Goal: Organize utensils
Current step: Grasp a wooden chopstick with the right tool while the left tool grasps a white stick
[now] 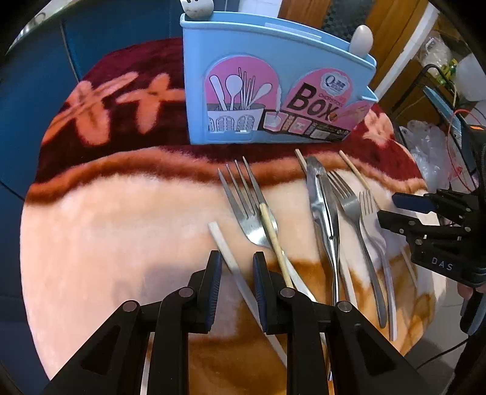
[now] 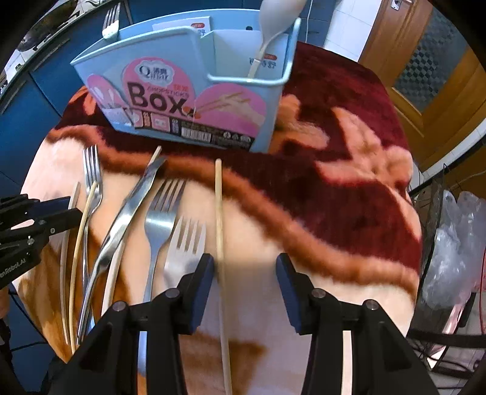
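Note:
A blue utensil box [image 1: 273, 91] [image 2: 188, 91] stands at the back of the blanket and holds a white spoon [image 2: 273, 18] and a fork [image 2: 111, 18]. Loose forks [image 1: 249, 206] [image 2: 158, 221], a knife [image 1: 322, 206] [image 2: 127, 212] and chopsticks lie in front of it. My left gripper [image 1: 237, 273] is open, low over the blanket, with a white chopstick [image 1: 224, 246] lying between its fingers. My right gripper [image 2: 244, 273] is open too. A wooden chopstick [image 2: 219, 212] runs just inside its left finger [image 2: 203, 273], beside a fork [image 2: 185, 246].
The fluffy red, pink and brown blanket [image 1: 106, 228] covers a round table that drops off at the sides. Blue cabinets stand behind and to the left. Plastic bags [image 2: 455, 249] and a wire rack are to the right, a wooden door [image 2: 425, 60] beyond.

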A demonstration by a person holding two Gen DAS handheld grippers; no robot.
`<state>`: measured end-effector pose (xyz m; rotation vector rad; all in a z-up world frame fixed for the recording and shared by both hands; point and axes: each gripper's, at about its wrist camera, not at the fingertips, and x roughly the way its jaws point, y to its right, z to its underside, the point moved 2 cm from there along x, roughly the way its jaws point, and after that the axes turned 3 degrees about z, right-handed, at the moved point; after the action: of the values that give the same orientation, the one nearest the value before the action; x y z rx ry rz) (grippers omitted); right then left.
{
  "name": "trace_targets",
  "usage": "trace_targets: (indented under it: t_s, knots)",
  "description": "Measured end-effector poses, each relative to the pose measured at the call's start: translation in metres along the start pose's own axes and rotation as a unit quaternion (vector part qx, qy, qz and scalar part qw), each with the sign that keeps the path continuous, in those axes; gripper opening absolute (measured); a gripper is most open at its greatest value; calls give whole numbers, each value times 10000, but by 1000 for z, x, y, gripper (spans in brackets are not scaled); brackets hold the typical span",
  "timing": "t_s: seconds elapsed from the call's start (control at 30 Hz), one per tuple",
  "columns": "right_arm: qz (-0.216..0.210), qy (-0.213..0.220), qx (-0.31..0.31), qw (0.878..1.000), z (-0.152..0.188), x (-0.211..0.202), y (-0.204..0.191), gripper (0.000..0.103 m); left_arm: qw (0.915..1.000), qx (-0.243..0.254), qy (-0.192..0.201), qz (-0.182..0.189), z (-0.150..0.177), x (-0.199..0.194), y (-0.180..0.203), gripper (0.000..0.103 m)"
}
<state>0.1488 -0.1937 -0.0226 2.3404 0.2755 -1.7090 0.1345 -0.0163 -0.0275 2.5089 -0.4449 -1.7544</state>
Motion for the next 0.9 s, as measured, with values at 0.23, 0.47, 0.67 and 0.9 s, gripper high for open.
trace_targets:
  t_s: [0.23,0.47,0.67,0.9]
  knots:
    - [-118,40,148,9998,-25,2,6,45,9999,-96,-22,116,-11,3,-5,21]
    - [-150,60,160,9997,-41,12,5,31,9998,-127,0,169,-12,2,-10,14]
    - [-98,328,29,9994,-41,11,-5,7,9991,-218,243,258,-13,-5,-16,7]
    - [-585,882,351,9938,-16,-13,-3,6,9949,-55,1004,125,-9,-38,-11,6]
